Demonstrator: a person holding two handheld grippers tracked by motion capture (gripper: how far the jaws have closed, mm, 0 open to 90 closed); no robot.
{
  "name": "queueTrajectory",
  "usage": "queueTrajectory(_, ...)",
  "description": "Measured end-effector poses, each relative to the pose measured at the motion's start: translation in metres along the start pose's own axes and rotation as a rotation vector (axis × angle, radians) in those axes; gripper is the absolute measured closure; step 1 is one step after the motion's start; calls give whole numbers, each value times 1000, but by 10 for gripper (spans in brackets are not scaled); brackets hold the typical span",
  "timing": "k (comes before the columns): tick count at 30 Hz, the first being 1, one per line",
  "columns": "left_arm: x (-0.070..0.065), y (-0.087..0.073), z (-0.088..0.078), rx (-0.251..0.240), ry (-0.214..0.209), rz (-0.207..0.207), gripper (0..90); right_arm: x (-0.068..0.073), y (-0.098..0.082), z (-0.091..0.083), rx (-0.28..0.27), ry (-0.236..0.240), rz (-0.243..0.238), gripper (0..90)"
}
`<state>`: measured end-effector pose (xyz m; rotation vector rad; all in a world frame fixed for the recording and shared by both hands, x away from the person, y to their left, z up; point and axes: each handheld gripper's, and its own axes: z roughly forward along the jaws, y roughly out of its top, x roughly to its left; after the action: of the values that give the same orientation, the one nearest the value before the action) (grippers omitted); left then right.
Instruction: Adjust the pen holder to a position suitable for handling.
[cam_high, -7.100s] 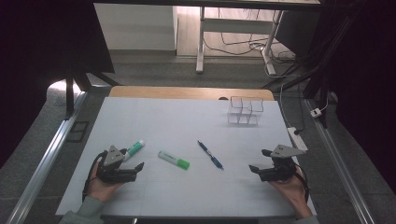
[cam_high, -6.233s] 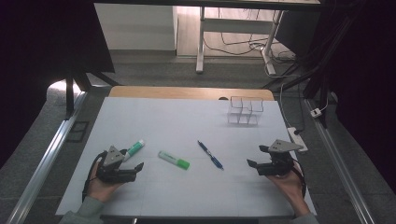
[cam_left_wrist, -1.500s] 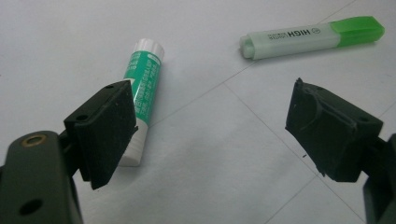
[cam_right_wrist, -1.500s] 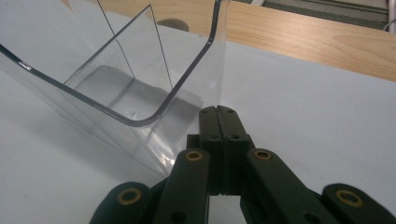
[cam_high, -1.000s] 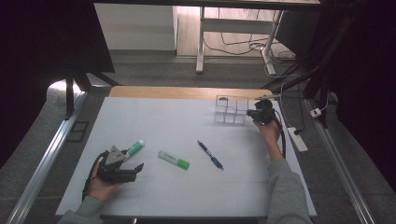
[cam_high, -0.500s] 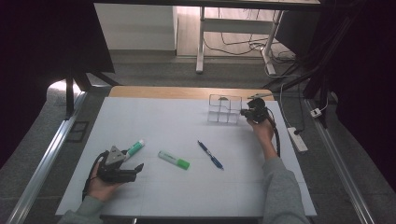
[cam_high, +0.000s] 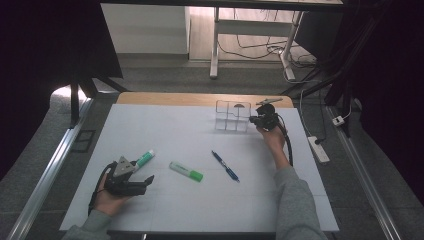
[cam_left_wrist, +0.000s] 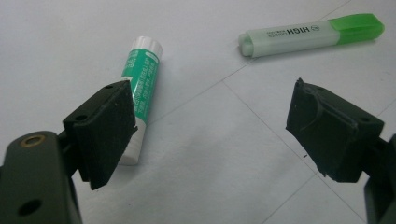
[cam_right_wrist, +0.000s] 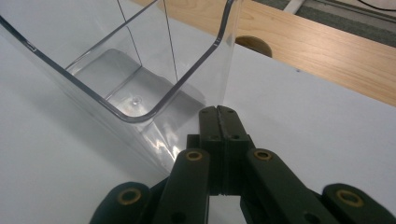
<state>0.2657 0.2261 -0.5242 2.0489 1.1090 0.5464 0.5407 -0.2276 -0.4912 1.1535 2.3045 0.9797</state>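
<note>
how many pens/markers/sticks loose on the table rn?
3: green-white stick by the left gripper, green highlighter mid-table, blue pen right of it. None visible in the clear organizer.

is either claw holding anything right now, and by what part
The right claw is shut against the clear organizer's outer wall, pushing rather than holding it; a pinch cannot be ruled out. The left claw is open and holds nothing.

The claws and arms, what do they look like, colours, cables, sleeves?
Both claws are black. The left claw has two blocky pads, brass-coloured screws and a grey three-cornered plate on top. The right claw has flat jaws, brass screws and a black cable trailing along the forearm. Both sleeves are grey.
</note>
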Motion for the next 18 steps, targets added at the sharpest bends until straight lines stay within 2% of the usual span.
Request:
queueTrajectory(5,0,0,0,-1,-1,0,151,8,4,6,-4,19,-5,898)
queueTrajectory(12,0,0,0,-1,-2,0,150,15,9,13,8,8,-19,897)
queueTrajectory(18,0,0,0,0,-3,1,150,24,14,19,7,18,-25,898)
